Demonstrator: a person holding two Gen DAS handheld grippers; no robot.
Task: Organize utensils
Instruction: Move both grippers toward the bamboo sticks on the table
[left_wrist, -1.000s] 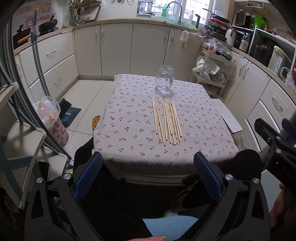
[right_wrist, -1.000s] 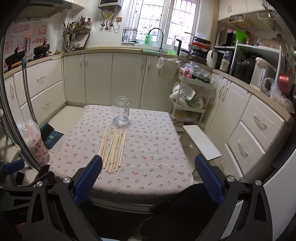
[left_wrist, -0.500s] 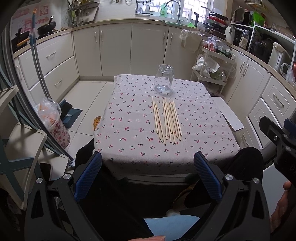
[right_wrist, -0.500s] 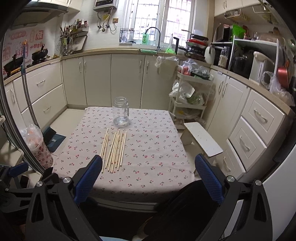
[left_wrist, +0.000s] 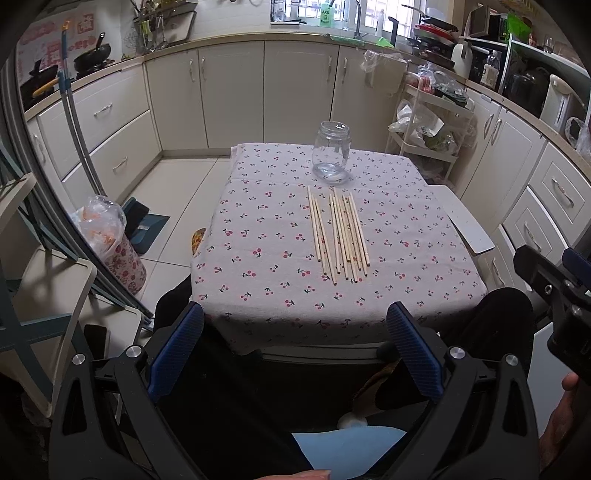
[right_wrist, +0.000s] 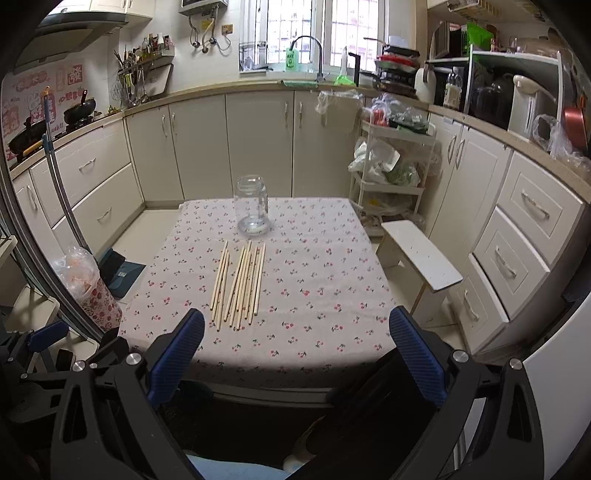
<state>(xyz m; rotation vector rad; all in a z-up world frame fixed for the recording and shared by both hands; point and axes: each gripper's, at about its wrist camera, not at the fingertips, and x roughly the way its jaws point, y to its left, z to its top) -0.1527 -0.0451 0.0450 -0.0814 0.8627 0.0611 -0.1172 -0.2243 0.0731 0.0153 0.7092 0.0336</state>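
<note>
I see both the left gripper (left_wrist: 295, 349) and the right gripper (right_wrist: 295, 350) spread wide, holding nothing, short of the table (right_wrist: 332, 314). Chopsticks (right_wrist: 239, 284) lie just before the jar (right_wrist: 252, 205). Only my left view catches a hand (left_wrist: 561, 413), cut off at its edge.

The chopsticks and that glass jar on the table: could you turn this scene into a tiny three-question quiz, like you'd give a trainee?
1. True or false: the glass jar lies on its side.
2. Where do the chopsticks lie? A) inside the jar B) flat on the cherry-print tablecloth, nearer the camera than the jar C) on the white stool
3. Fill in: the left gripper and the right gripper are both ____, holding nothing.

Key
1. False: it stands upright, mouth up, with nothing in it.
2. B
3. open
</note>
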